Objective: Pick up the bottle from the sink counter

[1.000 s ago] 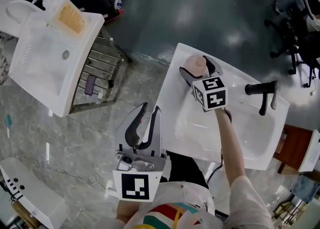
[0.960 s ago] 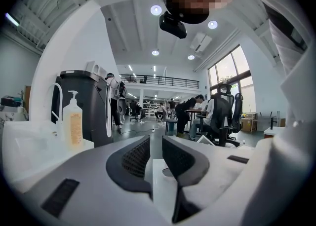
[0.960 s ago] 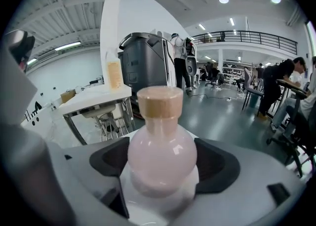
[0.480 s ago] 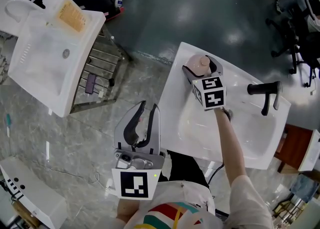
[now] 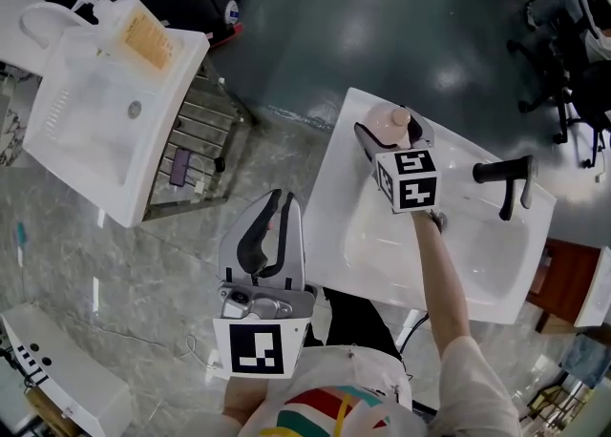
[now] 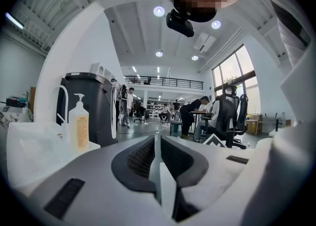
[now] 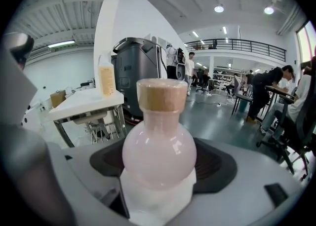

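Between the jaws of the right gripper (image 5: 393, 132), squeezing one bottle (image 7: 159, 153) from both sides, with the black pads pressing on its round pink belly. Showing a tan cap on top and a white part down low. Finding no label and no words on it. Not being able to tell if its bottom is touching the counter.

Hovering with this gripper over the far left corner of one white sink (image 5: 477, 263), well apart from the one black tap (image 5: 501, 177) off to the gripper's right.

Keeping the left gripper (image 5: 284, 202) low and close to the body, just past that sink's left edge, jaws pressed together with nothing between them. Looking ahead and to the left of this gripper at a second white sink (image 5: 86, 130). Seeing one pump bottle (image 6: 79, 124) standing on its back edge, wearing an orange label with print too small to read. Spotting a metal rack (image 5: 191, 130) under that sink, with one small purple thing (image 5: 179, 164) on it.

Carrying two cubes, one on the right gripper (image 5: 412, 180) and one on the left (image 5: 256, 349), each showing black and white square marks and no letters.

Looking far past both grippers at one big dark bin (image 6: 94, 106), black office chairs (image 5: 563, 53) and a few people (image 7: 266, 92) on a shiny grey floor.
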`<state>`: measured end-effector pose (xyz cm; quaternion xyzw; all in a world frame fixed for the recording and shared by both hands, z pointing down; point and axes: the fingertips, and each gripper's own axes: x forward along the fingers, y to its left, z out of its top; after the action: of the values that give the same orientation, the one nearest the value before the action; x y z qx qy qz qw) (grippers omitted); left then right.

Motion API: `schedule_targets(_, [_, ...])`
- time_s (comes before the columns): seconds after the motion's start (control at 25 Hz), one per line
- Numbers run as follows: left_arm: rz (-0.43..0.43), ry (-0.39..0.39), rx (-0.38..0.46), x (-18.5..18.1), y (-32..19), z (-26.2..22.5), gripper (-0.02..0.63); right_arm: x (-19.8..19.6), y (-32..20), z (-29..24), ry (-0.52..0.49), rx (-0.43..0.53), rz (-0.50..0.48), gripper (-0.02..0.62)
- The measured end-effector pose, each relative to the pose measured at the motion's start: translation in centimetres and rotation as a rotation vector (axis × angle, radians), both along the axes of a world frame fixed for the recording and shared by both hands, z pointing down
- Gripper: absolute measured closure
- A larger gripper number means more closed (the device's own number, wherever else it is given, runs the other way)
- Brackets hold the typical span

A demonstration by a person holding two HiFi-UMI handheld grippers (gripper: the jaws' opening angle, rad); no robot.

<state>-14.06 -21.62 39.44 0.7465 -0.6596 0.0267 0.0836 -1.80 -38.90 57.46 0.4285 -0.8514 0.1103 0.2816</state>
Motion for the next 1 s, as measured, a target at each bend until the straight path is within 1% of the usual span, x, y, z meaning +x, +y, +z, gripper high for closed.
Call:
schedule_targets(0.08, [0.003, 0.0, 0.007, 0.0, 0.0, -0.5, 0.555, -0.2, 0.2, -2.1, -0.025, 0.023, 0.007, 0.201])
schedule_targets(0.2, [0.02, -0.002, 0.016, 0.4, 0.0, -1.5, 0.588, -0.3, 0.9, -5.8, -0.062, 0.071, 0.016, 0.201])
schedule_targets(0.32, [0.047, -0.007, 0.028, 1.0, -0.1, -2.7, 0.588, 0.0, 1.9, -9.9, -0.1, 0.123, 0.037, 0.201])
schedule_targets(0.44, [0.079, -0.012, 0.061, 1.7, -0.4, -4.3, 0.588, 1.0, 3.4, -14.6, -0.129, 0.188, 0.08, 0.201])
schedule_targets(0.6, [0.14, 0.001, 0.11, 3.2, -1.0, -6.6, 0.588, 3.7, 5.9, -20.2, -0.141, 0.279, 0.165, 0.201])
schedule_targets(0.68, [0.182, 0.006, 0.136, 4.4, -1.4, -7.8, 0.588, 5.4, 7.5, -22.5, -0.127, 0.322, 0.221, 0.201])
schedule_targets(0.8, [0.263, 0.011, 0.174, 7.1, -1.6, -9.6, 0.588, 8.8, 10.1, -25.7, -0.099, 0.397, 0.327, 0.201])
schedule_targets(1.0, [0.454, 0.013, 0.238, 13.7, -1.4, -12.7, 0.588, 14.8, 15.5, -30.0, -0.081, 0.495, 0.503, 0.201])
